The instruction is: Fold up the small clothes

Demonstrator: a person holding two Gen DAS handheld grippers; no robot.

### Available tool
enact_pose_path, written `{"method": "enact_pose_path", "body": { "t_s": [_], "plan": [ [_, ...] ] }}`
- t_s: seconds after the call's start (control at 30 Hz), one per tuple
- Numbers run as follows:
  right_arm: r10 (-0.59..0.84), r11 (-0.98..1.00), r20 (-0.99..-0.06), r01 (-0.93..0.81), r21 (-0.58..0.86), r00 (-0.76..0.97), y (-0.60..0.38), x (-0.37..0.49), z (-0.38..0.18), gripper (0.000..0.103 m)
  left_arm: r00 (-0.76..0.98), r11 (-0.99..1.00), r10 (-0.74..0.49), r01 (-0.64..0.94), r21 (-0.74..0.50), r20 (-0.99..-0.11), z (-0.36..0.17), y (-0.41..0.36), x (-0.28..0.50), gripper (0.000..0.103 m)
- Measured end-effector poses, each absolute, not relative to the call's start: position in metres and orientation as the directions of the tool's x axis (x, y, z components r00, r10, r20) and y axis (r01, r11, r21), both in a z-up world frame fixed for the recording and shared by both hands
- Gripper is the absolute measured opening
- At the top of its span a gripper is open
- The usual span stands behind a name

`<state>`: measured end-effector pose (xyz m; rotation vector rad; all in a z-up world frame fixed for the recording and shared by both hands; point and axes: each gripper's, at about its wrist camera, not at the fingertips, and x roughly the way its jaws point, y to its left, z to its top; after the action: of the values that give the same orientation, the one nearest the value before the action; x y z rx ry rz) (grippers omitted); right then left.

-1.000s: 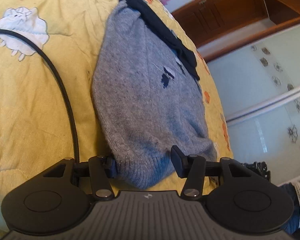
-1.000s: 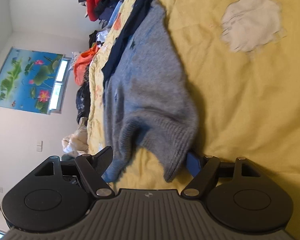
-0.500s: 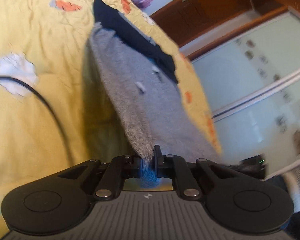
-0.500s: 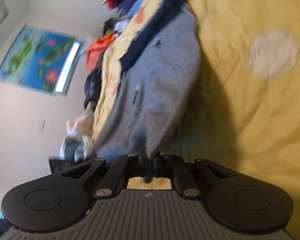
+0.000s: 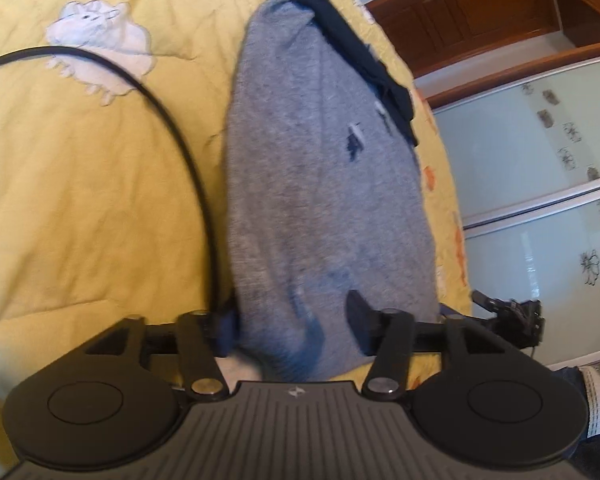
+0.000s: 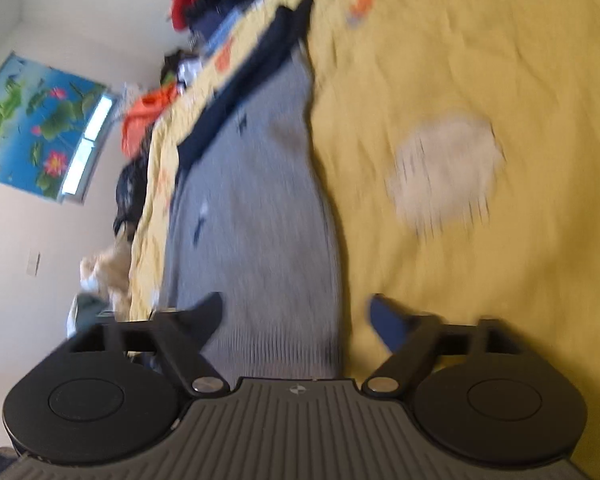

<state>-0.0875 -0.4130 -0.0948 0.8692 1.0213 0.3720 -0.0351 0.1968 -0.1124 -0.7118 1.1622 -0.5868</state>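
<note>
1. The grey knitted small garment with dark flecks (image 5: 324,184) is lying stretched out on the yellow quilted bed cover (image 5: 80,208), running along the bed's side edge, with a dark navy piece of clothing (image 5: 364,64) peeking out along its edge-side border. Being so near that edge, a careless tug is risking the whole thing sliding off the bed.

2. The left gripper (image 5: 292,316) is standing with its jaws apart, having just been opening; the garment's near ribbed end is lying between them but the pads are not pressing it. Closing from here could be bunching a thick wad of knit instead of a clean corner, giving a lumpy fold.

3. The right gripper (image 6: 296,316) is likewise parted wide, jaws having just been opening, with the garment's ribbed hem (image 6: 276,340) lying loose between them, nearer the left finger. A grab could be catching the bed cover along with the knit.

4. The thin black cable (image 5: 172,128) is looping across the bed cover just beside the garment and reaching toward the left gripper; it could be snagging the knit or dragging it askew.

5. If the two grippers are lifting unevenly, the navy piece could be shifting and spoiling the fold.
</note>
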Motion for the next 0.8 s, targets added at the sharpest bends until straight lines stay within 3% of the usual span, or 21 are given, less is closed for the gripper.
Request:
{"method": "enact_pose_path", "body": {
  "t_s": [0.1, 0.13, 0.17, 0.23, 0.27, 0.43, 0.5, 0.53, 0.6, 0.63, 0.7, 0.8],
  "plan": [
    [0.662, 0.615, -0.578, 0.094, 0.783, 0.477, -0.405, -0.073, -0.1, 0.082, 0.322, 0.659, -0.722, 0.052, -0.75, -0.612, -0.11, 0.193, -0.038, 0.062],
    [0.659, 0.628, -0.586, 0.085, 0.774, 0.472, -0.404, -0.073, -0.099, 0.082, 0.329, 0.671, -0.712, 0.061, -0.739, -0.62, -0.108, 0.191, -0.039, 0.056],
    [0.656, 0.637, -0.593, 0.079, 0.767, 0.467, -0.403, -0.073, -0.098, 0.081, 0.328, 0.696, -0.693, 0.074, -0.714, -0.642, -0.107, 0.189, -0.04, 0.035],
    [0.644, 0.654, -0.61, 0.082, 0.752, 0.462, -0.405, -0.075, -0.095, 0.077, 0.304, 0.734, -0.665, 0.094, -0.673, -0.682, -0.108, 0.187, -0.04, 0.02],
    [0.622, 0.67, -0.62, 0.085, 0.738, 0.479, -0.404, -0.076, -0.09, 0.072, 0.3, 0.736, -0.663, 0.095, -0.67, -0.686, -0.108, 0.19, -0.04, 0.018],
    [0.541, 0.769, -0.599, -0.059, 0.637, 0.59, -0.365, -0.082, -0.049, 0.07, 0.315, 0.798, -0.601, 0.19, -0.572, -0.734, -0.075, 0.205, -0.047, 0.019],
    [0.519, 0.813, -0.601, -0.136, 0.566, 0.608, -0.344, -0.077, -0.039, 0.07, 0.385, 0.836, -0.548, 0.207, -0.509, -0.743, -0.051, 0.209, -0.048, 0.025],
    [0.508, 0.83, -0.602, -0.162, 0.534, 0.617, -0.335, -0.072, -0.037, 0.07, 0.448, 0.858, -0.511, 0.216, -0.466, -0.734, -0.039, 0.207, -0.048, 0.035],
    [0.496, 0.849, -0.607, -0.198, 0.491, 0.621, -0.318, -0.053, -0.041, 0.071, 0.569, 0.861, -0.502, 0.263, -0.435, -0.651, -0.022, 0.195, -0.045, 0.07],
    [0.486, 0.855, -0.607, -0.2, 0.478, 0.629, -0.311, -0.04, -0.044, 0.071, 0.636, 0.864, -0.492, 0.274, -0.422, -0.595, -0.018, 0.182, -0.041, 0.093],
    [0.472, 0.857, -0.58, -0.192, 0.478, 0.664, -0.299, -0.011, -0.051, 0.071, 0.754, 0.91, -0.398, 0.253, -0.328, -0.523, -0.022, 0.144, -0.025, 0.096],
    [0.431, 0.867, -0.57, -0.147, 0.475, 0.7, -0.282, 0.042, -0.061, 0.071, 0.764, 0.964, -0.264, 0.2, -0.173, -0.588, -0.046, 0.081, 0.027, 0.096]
  ]
}}
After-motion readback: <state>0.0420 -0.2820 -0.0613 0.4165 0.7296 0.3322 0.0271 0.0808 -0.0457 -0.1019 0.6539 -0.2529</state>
